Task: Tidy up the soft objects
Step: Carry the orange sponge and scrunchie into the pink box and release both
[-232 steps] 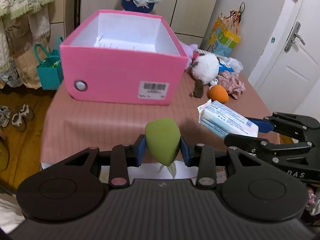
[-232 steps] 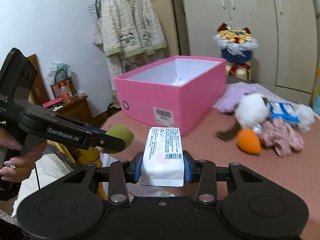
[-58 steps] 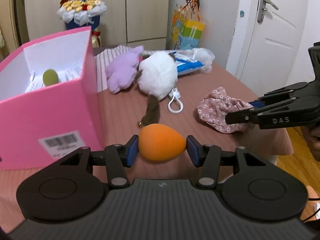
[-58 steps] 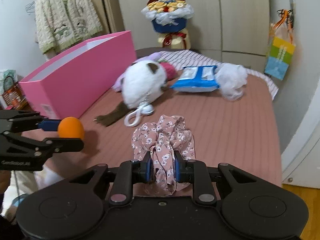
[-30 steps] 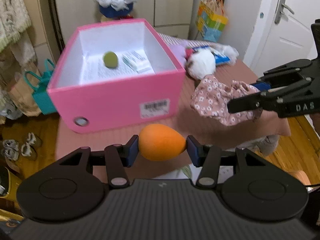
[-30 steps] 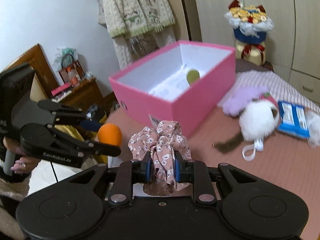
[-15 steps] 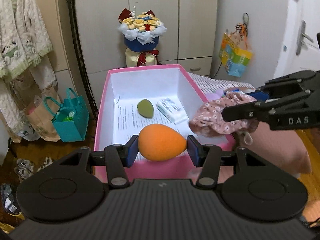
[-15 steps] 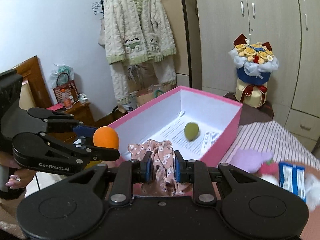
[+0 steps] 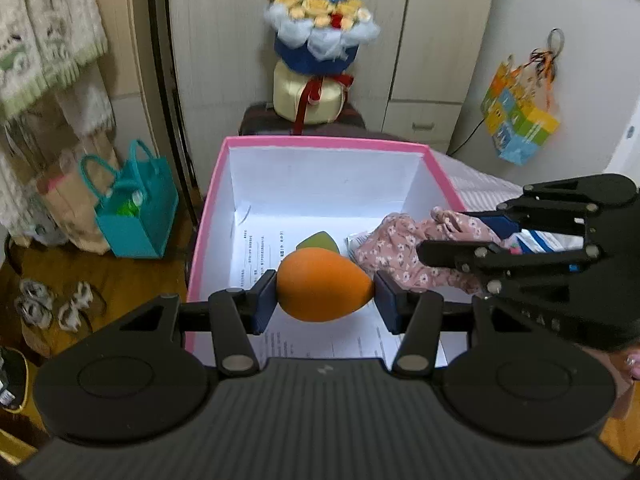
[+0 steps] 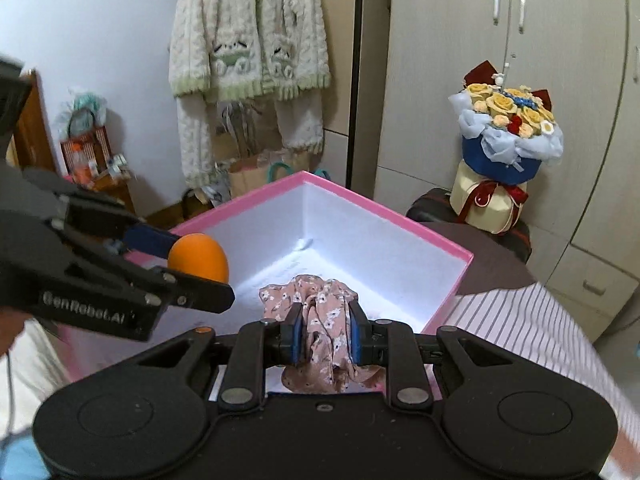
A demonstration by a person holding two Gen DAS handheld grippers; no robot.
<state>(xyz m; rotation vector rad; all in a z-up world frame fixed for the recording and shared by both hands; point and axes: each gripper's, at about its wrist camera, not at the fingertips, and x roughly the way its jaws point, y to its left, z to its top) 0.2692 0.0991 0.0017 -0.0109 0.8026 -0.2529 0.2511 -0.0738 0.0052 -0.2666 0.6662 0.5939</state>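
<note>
My left gripper (image 9: 325, 295) is shut on an orange egg-shaped sponge (image 9: 322, 290) and holds it over the open pink box (image 9: 320, 143). My right gripper (image 10: 323, 334) is shut on a pink floral scrunchie (image 10: 316, 300) and holds it over the same box (image 10: 448, 240). In the left wrist view the scrunchie (image 9: 400, 248) hangs over the box's right side. A green sponge (image 9: 318, 240) lies on the box floor behind the orange one. A white packet (image 9: 356, 240) beside it is mostly hidden. The orange sponge (image 10: 198, 257) also shows in the right wrist view.
A flower bouquet (image 9: 320, 40) stands behind the box. A teal bag (image 9: 136, 208) and shoes (image 9: 52, 300) sit on the floor at left. A striped cloth (image 10: 540, 340) covers the table right of the box. Sweaters (image 10: 248, 48) hang on the wall.
Both grippers have moved forward over the box and now hold the sponge and the scrunchie above its inside. The right gripper has come closer to the left one.
</note>
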